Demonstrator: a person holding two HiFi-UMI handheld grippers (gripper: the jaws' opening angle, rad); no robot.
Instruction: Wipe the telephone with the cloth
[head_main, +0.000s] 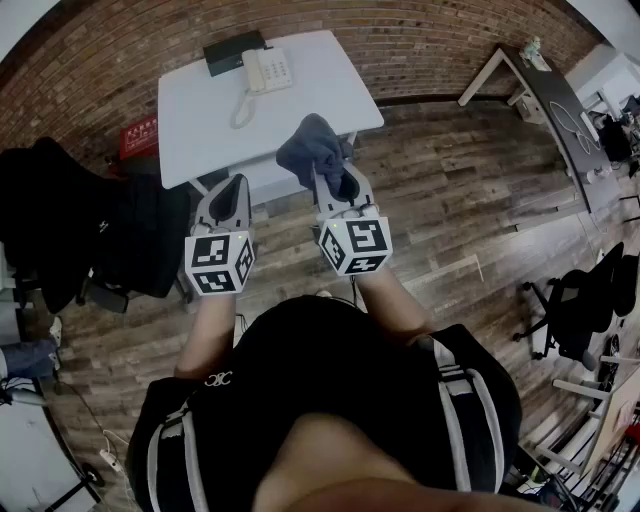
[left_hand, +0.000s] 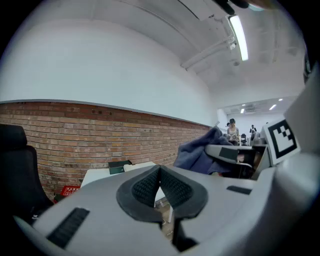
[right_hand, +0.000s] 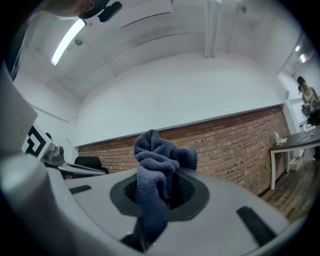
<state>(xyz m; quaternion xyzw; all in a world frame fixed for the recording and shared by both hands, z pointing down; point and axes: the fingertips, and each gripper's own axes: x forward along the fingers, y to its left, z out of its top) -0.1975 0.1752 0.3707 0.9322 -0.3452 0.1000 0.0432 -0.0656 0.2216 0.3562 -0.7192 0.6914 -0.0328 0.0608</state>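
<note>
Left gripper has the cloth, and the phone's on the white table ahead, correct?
No: the right gripper holds the cloth, as the right gripper view shows; the left gripper is shut on nothing. The phone is on the white table.

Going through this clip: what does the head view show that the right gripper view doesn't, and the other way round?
Only the head view shows the white corded telephone on the white rectangular table, the dark flat box beside it, and the person's black-clad torso. Only the right gripper view shows the long ceiling light strip and the white ceiling. Both show the dark blue terry cloth pinched in the tongs of the right gripper, with the red brick wall behind.
</note>
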